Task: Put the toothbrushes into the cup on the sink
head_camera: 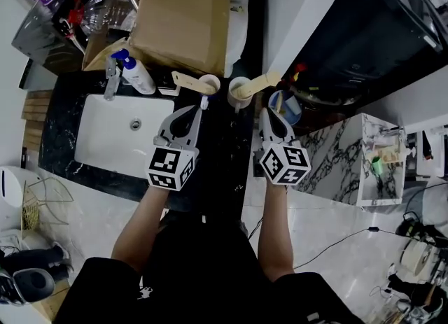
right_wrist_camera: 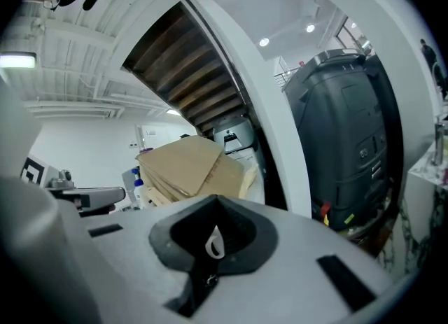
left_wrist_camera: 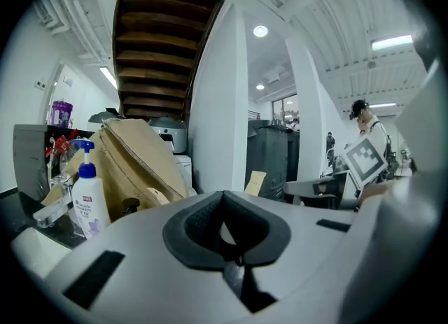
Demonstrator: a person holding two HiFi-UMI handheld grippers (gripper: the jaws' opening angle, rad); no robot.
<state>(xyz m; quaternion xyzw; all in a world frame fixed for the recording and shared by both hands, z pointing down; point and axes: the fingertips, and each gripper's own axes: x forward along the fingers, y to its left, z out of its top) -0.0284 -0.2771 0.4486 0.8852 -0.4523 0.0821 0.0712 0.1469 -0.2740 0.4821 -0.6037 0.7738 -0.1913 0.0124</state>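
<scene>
Two pale cups stand on the dark counter right of the sink (head_camera: 94, 151). The left cup (head_camera: 210, 83) holds a wooden toothbrush (head_camera: 186, 81) that leans left. In the right cup (head_camera: 239, 92) a second wooden toothbrush (head_camera: 262, 82) leans right. My left gripper (head_camera: 201, 103) is shut just in front of the left cup, with nothing between its pads. My right gripper (head_camera: 267, 113) is shut too, empty, close to the right cup's right side. Both gripper views tilt upward over closed jaws, the left gripper (left_wrist_camera: 225, 223) and the right gripper (right_wrist_camera: 213, 235), and show no cup or brush.
A white pump bottle (head_camera: 137, 74) with a blue head stands behind the sink, beside the tap (head_camera: 112, 78). A big cardboard box (head_camera: 183, 18) lies behind the cups. A blue cup (head_camera: 288, 108) sits at the right gripper's far side. A marble-look shelf (head_camera: 350, 162) stands to the right.
</scene>
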